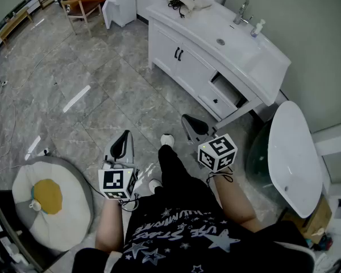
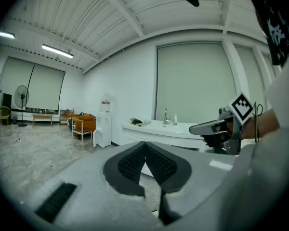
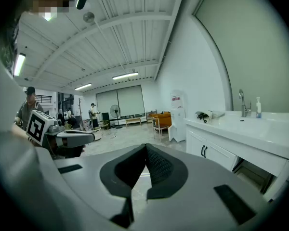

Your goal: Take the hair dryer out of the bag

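Note:
A pale cloth bag (image 1: 187,2) lies on the far left end of the white vanity top (image 1: 210,24), with something black, perhaps a cord, showing at its mouth. The hair dryer itself I cannot make out. The bag also appears small in the left gripper view (image 2: 137,122) and the right gripper view (image 3: 208,114). My left gripper (image 1: 125,135) and right gripper (image 1: 186,118) are held side by side in front of me over the floor, well short of the vanity. Both are shut with nothing between the pads (image 2: 135,162) (image 3: 156,165).
The vanity has a sink, faucet (image 1: 242,11), a small bottle (image 1: 257,27) and an open drawer (image 1: 226,91). A white oval fixture (image 1: 294,158) stands at the right, an egg-shaped cushion (image 1: 48,201) at the left. A water dispenser (image 1: 119,1) and chair (image 1: 79,7) stand beyond.

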